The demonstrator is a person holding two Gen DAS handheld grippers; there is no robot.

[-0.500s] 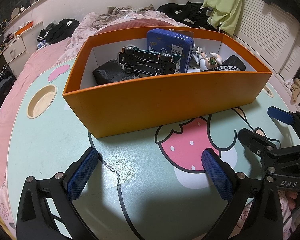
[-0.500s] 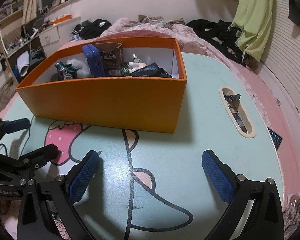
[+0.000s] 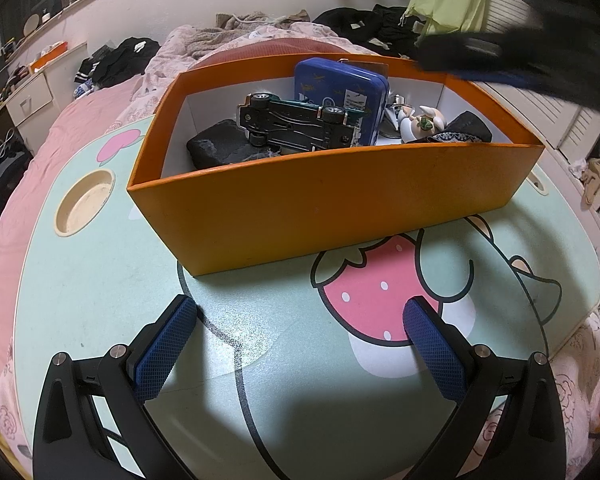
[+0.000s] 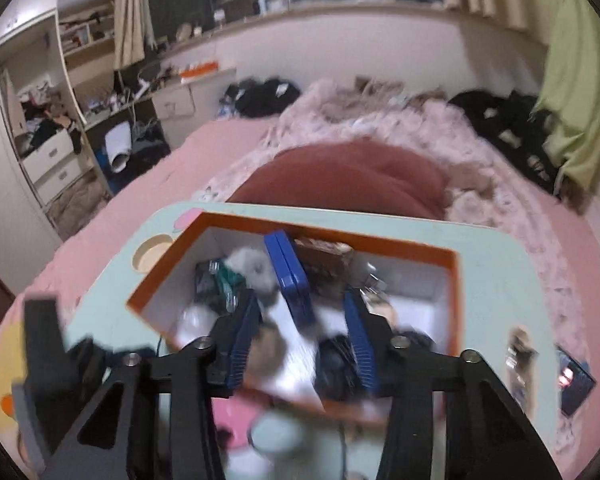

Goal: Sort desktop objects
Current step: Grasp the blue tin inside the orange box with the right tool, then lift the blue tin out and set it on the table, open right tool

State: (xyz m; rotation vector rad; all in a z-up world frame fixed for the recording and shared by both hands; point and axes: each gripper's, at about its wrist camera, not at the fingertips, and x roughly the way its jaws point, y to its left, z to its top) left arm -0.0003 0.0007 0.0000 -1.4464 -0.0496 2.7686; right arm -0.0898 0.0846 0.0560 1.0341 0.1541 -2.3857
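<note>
An orange box (image 3: 340, 208) stands on the mint cartoon table (image 3: 100, 300). It holds a blue tin (image 3: 340, 92), an upturned toy car (image 3: 296, 124), a black block (image 3: 216, 148) and a small white figurine (image 3: 420, 122). My left gripper (image 3: 300, 312) hangs wide open over the table just in front of the box, with nothing between its fingers. My right gripper (image 4: 300, 304) is in the air above the box (image 4: 454, 276), pointing down at the blue tin (image 4: 288, 276). Its jaws are closing, with a gap and nothing between them. The left wrist view shows the right gripper (image 3: 500, 60) as a dark blur.
A round cup recess (image 3: 85, 202) sits in the table's left corner. The table rests on a pink bed with a red cushion (image 4: 340, 176) behind the box. A phone (image 4: 576, 384) lies off the right edge. Clothes are piled at the far side.
My right gripper has risen from the table to above the box, and its jaws have narrowed a lot. The left gripper has stayed open in front of the box.
</note>
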